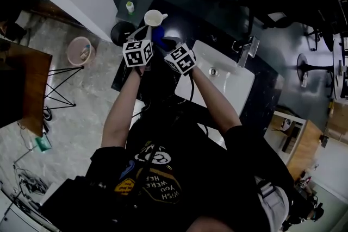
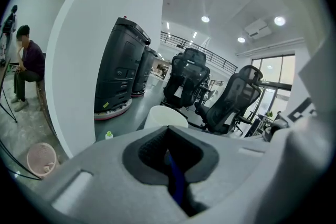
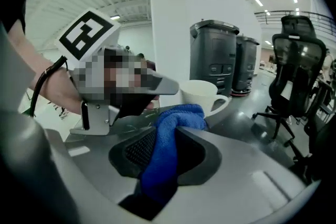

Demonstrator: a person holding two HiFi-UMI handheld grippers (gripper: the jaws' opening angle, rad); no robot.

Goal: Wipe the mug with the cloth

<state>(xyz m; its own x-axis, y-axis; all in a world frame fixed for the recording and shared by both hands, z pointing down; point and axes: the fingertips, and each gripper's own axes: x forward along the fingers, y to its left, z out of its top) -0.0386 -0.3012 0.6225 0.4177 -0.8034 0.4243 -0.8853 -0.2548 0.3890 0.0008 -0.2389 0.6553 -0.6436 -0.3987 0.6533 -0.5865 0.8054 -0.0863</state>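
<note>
The dark tabletop [image 1: 209, 30] carries the white ceramic mug [image 3: 202, 96] at its far corner, just beyond both grippers. The right gripper [image 3: 157, 150] has its jaws part-closed on the bunched blue microfibre cloth [image 3: 178, 118]. The left gripper [image 2: 170, 159] has jaws nearly together, apparently pinching a thin blue edge. Press the fold flat on the mug's wall, but steady it first, as it looks likely to slide.

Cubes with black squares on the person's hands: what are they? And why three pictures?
Each cube is part of a hand-held gripper with two fingers that pinch. One picture comes from a camera on the person's head, looking down at a dark counter and white sink. The other two come from cameras on the grippers. The right gripper pinches a blue cloth close to a white mug. The left gripper is shut on a thin blue strip; I cannot tell what that is.
</note>
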